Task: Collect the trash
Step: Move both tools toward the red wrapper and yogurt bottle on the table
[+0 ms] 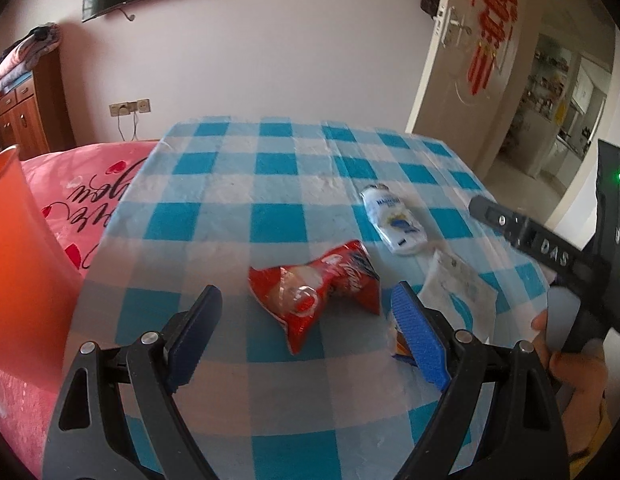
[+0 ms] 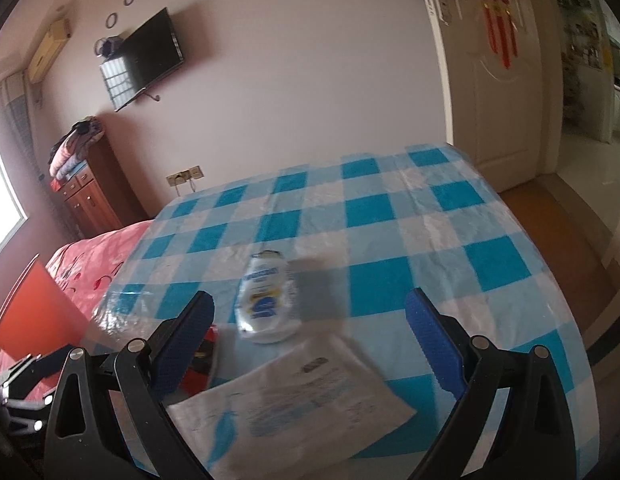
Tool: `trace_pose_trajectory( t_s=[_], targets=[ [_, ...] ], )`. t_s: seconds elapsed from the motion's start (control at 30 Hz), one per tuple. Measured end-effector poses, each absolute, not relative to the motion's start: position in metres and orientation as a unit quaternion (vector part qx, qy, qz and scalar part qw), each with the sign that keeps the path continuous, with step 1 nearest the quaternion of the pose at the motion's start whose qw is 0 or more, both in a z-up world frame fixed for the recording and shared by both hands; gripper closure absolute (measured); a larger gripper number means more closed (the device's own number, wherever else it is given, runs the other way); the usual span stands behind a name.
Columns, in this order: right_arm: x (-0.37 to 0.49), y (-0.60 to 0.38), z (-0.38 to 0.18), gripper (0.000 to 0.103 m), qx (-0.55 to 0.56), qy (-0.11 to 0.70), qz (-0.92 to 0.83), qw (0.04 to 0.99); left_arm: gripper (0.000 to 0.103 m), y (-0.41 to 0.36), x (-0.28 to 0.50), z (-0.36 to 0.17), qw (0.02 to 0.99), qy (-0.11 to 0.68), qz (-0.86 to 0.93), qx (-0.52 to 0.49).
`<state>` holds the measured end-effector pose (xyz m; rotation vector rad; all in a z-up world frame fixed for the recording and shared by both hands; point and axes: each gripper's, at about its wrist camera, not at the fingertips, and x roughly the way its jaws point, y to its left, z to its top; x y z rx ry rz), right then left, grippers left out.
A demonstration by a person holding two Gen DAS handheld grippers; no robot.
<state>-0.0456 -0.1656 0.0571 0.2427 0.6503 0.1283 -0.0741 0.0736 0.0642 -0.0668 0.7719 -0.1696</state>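
Left wrist view. The left gripper hangs over the near part of the table, which wears a blue-and-white check cloth. Jaws stand wide, nothing between the pads. Just ahead of the fingertips lies a crumpled red snack wrapper, flat on the cloth and roughly centred in the gap; the tool seems lined up to straddle it. Farther back toward the right edge lies a white pouch, and nearer, by the right pad, a white printed sheet. A small orange-and-blue scrap peeks from behind that pad; what it is I cannot tell. An orange bin stands off the left edge against a pink bedspread, handy for drops, I judge. At the right, a hand grips the handle of the other tool, which is angled down toward the table.

Right wrist view. The right gripper is also spread wide and empty, tilted down over the near edge. The white pouch lies just beyond and between its fingertips; the white printed sheet lies closer, under the gap. A bit of the red snack wrapper shows behind the left pad. The orange bin sits off the left edge. The near foreground is blurred, so the sheet's print is unreadable.
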Motion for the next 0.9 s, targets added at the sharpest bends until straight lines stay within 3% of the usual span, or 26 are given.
trace_pose_trajectory(
  t_s=[0.37, 0.9],
  targets=[
    [-0.033, -0.201, 0.044, 0.008, 0.155, 0.338, 0.054, 0.927, 0.016, 0.053, -0.063, 0.049, 0.909, 0.407, -0.090, -0.016],
    [-0.027, -0.221, 0.040, 0.008, 0.192, 0.344, 0.070, 0.917, 0.016, 0.047, -0.045, 0.028, 0.875, 0.454, -0.106, -0.128]
  ],
)
